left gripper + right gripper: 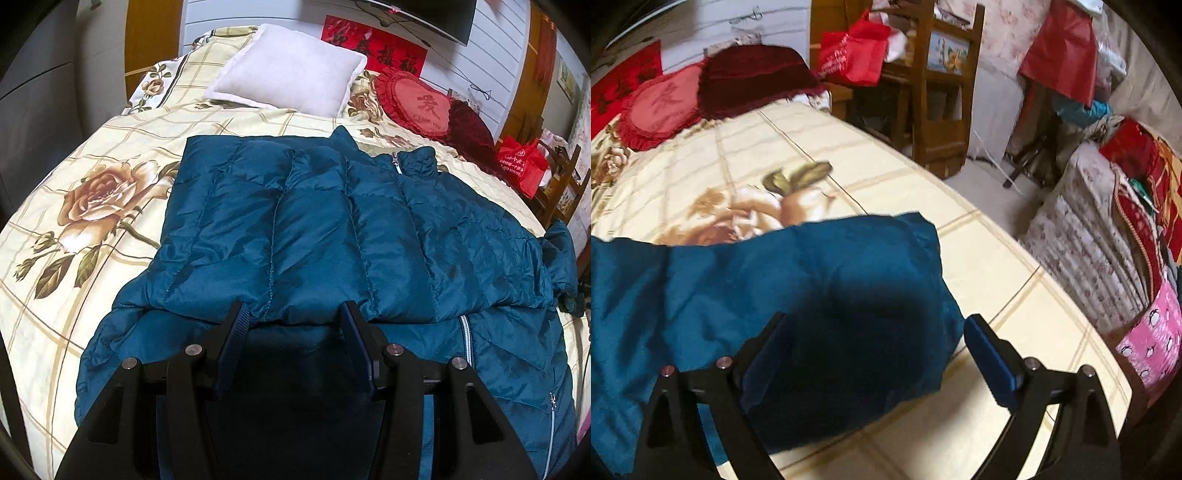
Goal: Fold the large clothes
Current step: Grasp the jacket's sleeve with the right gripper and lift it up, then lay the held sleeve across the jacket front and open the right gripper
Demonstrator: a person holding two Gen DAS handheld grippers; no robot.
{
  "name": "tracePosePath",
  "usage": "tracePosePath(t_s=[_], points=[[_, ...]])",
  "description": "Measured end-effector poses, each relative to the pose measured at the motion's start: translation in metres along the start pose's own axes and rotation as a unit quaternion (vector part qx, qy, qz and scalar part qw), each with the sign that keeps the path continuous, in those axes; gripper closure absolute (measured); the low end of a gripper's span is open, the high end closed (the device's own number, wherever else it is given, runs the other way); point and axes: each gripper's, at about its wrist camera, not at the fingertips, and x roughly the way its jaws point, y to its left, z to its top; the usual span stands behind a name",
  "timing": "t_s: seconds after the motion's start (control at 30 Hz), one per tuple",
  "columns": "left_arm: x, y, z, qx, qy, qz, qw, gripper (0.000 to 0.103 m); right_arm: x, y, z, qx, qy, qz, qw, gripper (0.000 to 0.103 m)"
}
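Observation:
A teal quilted puffer jacket (332, 229) lies on the bed, its upper part folded over the lower part, its collar and zipper (397, 162) toward the pillows. My left gripper (293, 314) is open, its fingers spread at the folded edge and holding nothing. In the right wrist view one end of the jacket (812, 280), perhaps a sleeve, lies on the bedspread. My right gripper (875, 332) is open over it, the left finger above the fabric and the right finger (991, 363) beside its edge.
The bed has a cream floral bedspread (92, 206) with a white pillow (291, 66), a red heart cushion (417, 103) and a dark red cushion (753, 81) at its head. A wooden chair (938, 92) and a red bag (857, 51) stand beside it.

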Motion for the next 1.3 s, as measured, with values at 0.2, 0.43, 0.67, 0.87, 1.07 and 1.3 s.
tracePosePath(t_s=[0.2, 0.43, 0.67, 0.87, 1.07, 1.3], points=[[0.002, -0.001, -0.001, 0.006, 0.004, 0.004, 1.0000, 0.020, 0.017, -0.005, -0.010, 0.015, -0.003, 0.040, 0.999, 0.014], [-0.001, 0.003, 0.001, -0.010, 0.005, -0.006, 0.9999, 0.020, -0.018, 0.003, 0.000, 0.007, -0.032, 0.069, 0.997, 0.092], [-0.011, 0.013, 0.007, -0.039, -0.002, -0.013, 0.9992, 0.020, -0.121, 0.032, 0.021, -0.021, -0.119, 0.137, 0.983, 0.093], [-0.018, 0.018, 0.011, -0.047, -0.006, -0.007, 0.9989, 0.020, -0.208, 0.099, 0.024, -0.105, -0.165, 0.187, 0.963, 0.093], [-0.025, 0.023, 0.014, -0.052, -0.011, -0.005, 0.9986, 0.020, -0.277, 0.193, 0.004, -0.198, -0.187, 0.247, 0.930, 0.093], [-0.031, 0.040, 0.020, -0.084, -0.014, -0.004, 0.9964, 0.020, -0.312, 0.316, -0.051, -0.288, -0.144, 0.354, 0.878, 0.093]])
